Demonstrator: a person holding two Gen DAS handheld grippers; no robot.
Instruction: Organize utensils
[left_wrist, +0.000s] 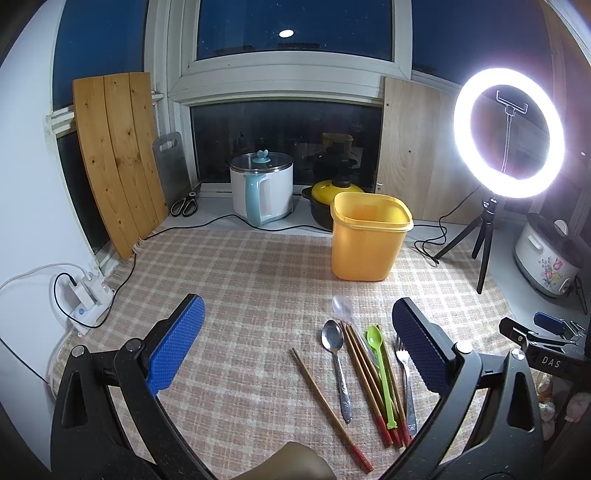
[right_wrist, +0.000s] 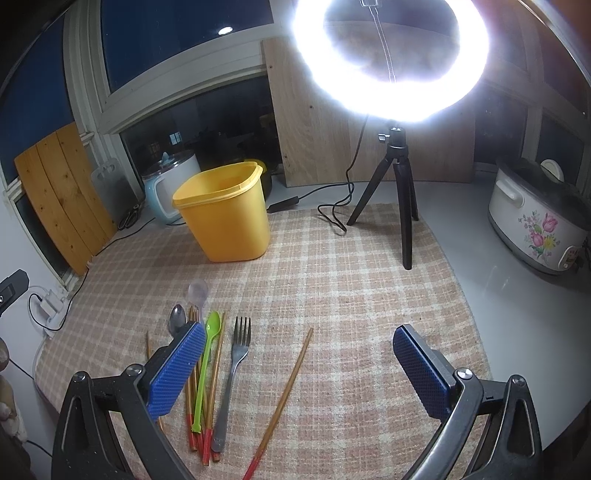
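Utensils lie on a checked cloth: a metal spoon, a green plastic spoon, a clear plastic spoon, a metal fork and several red-tipped wooden chopsticks, one lying apart. A yellow tub stands open behind them. My left gripper is open and empty above the cloth. In the right wrist view my right gripper is open and empty, with the fork, green spoon and a single chopstick between its fingers; the tub stands beyond.
A ring light on a black tripod stands at the right with its cable. A white rice cooker, a white kettle, a yellow-lidded pot, scissors, wooden boards and a power strip line the edges.
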